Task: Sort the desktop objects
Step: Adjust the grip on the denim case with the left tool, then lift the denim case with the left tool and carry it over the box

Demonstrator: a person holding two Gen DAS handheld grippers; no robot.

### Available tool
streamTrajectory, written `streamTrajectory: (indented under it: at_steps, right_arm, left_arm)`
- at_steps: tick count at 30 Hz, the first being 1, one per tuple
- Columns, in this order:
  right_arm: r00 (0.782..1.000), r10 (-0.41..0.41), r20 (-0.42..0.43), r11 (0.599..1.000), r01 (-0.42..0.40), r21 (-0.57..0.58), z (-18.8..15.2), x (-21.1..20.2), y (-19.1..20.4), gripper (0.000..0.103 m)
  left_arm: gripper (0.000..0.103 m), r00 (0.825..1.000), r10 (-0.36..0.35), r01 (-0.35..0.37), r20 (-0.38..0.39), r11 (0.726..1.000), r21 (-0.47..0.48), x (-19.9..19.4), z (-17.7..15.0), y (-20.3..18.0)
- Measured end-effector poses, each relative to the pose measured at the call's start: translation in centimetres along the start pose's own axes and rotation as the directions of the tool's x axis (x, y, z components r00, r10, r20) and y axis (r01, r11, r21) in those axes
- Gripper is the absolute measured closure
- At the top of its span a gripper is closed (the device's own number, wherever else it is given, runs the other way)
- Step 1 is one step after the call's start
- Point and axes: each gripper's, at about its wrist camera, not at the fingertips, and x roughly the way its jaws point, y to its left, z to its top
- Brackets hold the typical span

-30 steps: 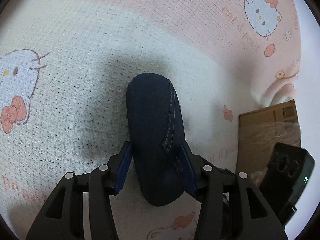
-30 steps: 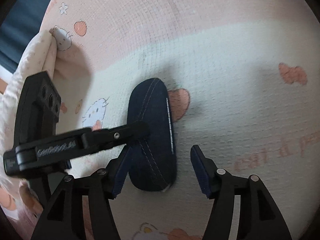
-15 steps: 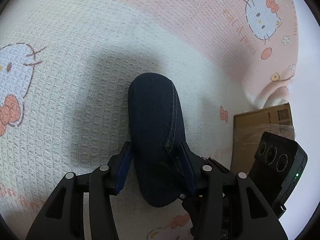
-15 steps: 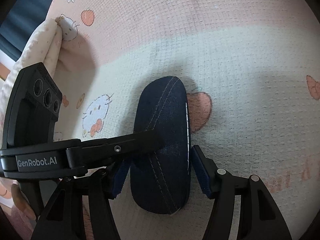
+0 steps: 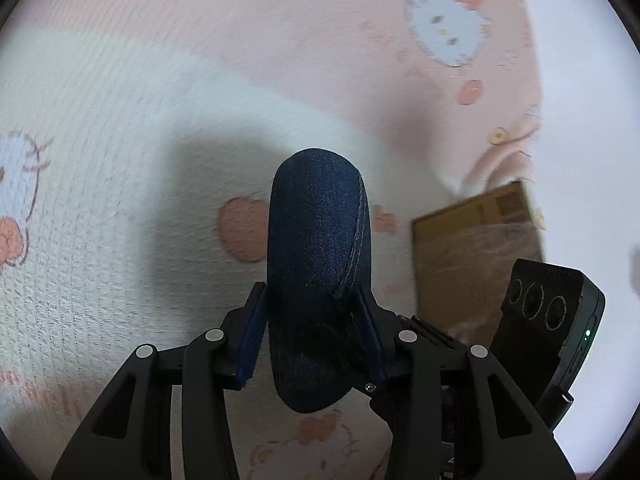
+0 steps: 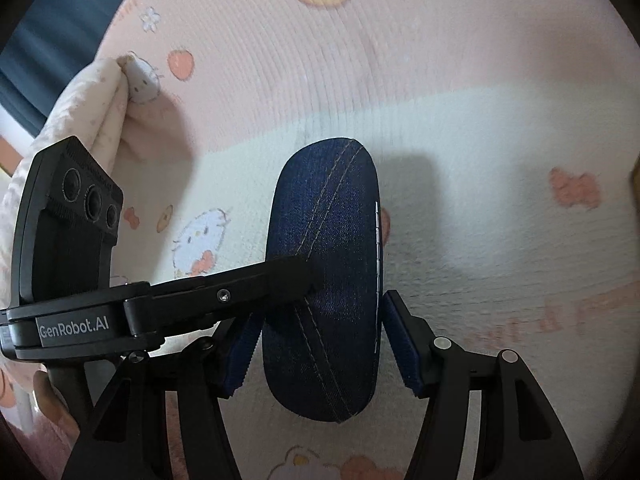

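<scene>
left wrist view: the left gripper [image 5: 311, 334] is clamped on one dark denim case [image 5: 318, 280], a blue pad pressed to each side, the case sticking out forward over the pink cartoon-print cloth [image 5: 120, 120]. one cardboard box [image 5: 476, 252] lies to the right.

right wrist view: the right gripper [image 6: 320, 346] brackets the same denim case [image 6: 324, 280], its left pad touching, its right pad just apart. the left gripper's finger [image 6: 224, 294] crosses the case from the left.
</scene>
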Motion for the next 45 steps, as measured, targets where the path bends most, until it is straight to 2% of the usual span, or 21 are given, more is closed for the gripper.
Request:
streamTrajectory:
  at_steps: [3,7,14,22,26,33,40,45]
  right_arm:
    - [0.999,-0.007,0.034,1.0,0.008,-0.011,0.4,-2.5,0.8,0.045]
    - [0.997,-0.01,0.08,0.999,0.013,-0.037,1.1,-5.4,2.1,0.045]
    - [0.987,0.007,0.158,0.997,0.006,-0.076,1.8,-10.4,4.3,0.048]
    - [0.966,-0.008,0.26,0.996,0.032,-0.087,1.8,-17.8,3.6,0.048]
    - [0.955,-0.028,0.295,0.997,0.049,-0.063,1.0,-20.8,1.3,0.048]
    - [0.937,-0.096,0.336,0.995,0.085,0.046,-0.6,-26.3,-5.1,0.048]
    - [0.927,-0.166,0.337,0.976,0.106,0.188,-1.9,-31.5,-13.2,0.049]
    - [0.921,-0.233,0.312,0.96,0.167,0.225,-1.6,-33.7,-17.7,0.049]
  left_arm:
    - [0.057,0.999,-0.017,0.016,0.033,0.999,0.031,-1.3,-0.2,-2.0]
    - [0.056,0.996,-0.053,0.052,0.077,0.999,0.015,-3.6,-0.3,-3.8]
    - [0.056,0.986,-0.079,0.07,0.146,0.995,0.065,-7.4,0.0,-8.5]
    - [0.056,0.98,-0.112,0.084,0.167,0.983,0.162,-8.1,-0.9,-15.7]
    - [0.056,0.983,-0.122,0.091,0.138,0.974,0.209,-6.4,-1.7,-19.7]
    - [0.056,0.986,-0.158,0.14,0.046,0.953,0.27,-1.0,-2.8,-27.0]
    - [0.056,0.977,-0.197,0.214,-0.085,0.934,0.287,6.9,-2.9,-33.6]
    - [0.056,0.966,-0.216,0.25,-0.142,0.924,0.291,11.3,-3.3,-36.8]
